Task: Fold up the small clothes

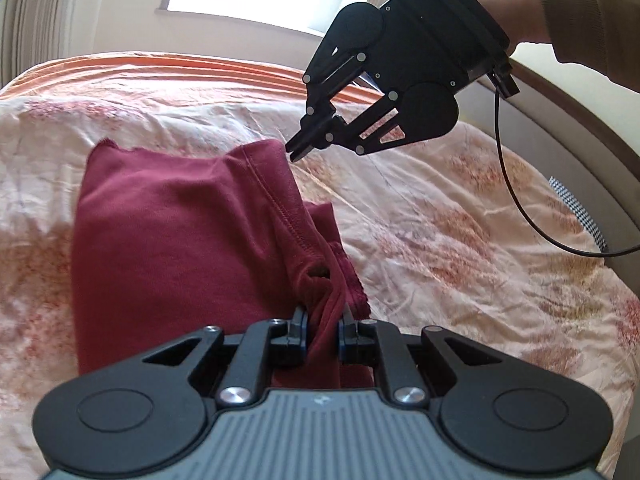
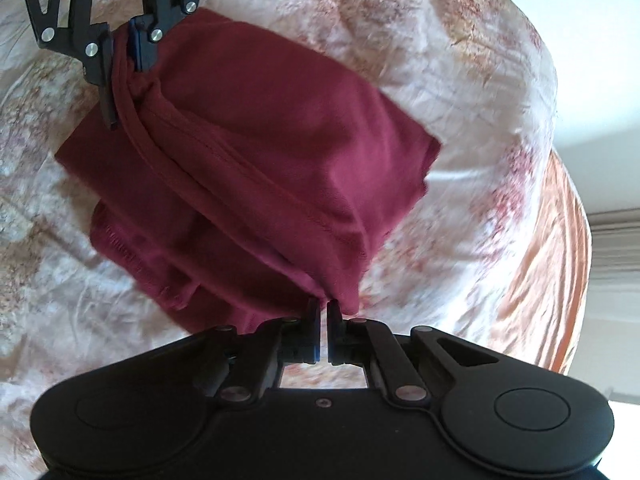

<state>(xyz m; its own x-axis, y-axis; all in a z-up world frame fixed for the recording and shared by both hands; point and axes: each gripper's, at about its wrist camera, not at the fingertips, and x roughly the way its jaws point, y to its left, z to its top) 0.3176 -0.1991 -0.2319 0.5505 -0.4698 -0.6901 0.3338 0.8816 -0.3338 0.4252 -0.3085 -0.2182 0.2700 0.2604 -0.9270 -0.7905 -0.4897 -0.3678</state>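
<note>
A dark red garment [image 1: 172, 232] lies partly folded on the bed, with one layer lifted between the two grippers; it also shows in the right wrist view [image 2: 280, 136]. My left gripper [image 1: 323, 322] is shut on a bunched hemmed edge of it near the camera. My right gripper [image 1: 295, 151] is shut on the far corner of the same edge. In the right wrist view my right gripper [image 2: 323, 306] pinches the cloth corner, and the left gripper [image 2: 120, 76] grips the other end at top left.
The bed is covered by a wrinkled cream floral bedspread [image 1: 460, 220] with an orange edge [image 1: 180, 64] at the far side. A black cable [image 1: 516, 200] hangs from the right gripper. A padded bed frame [image 1: 600, 152] runs along the right.
</note>
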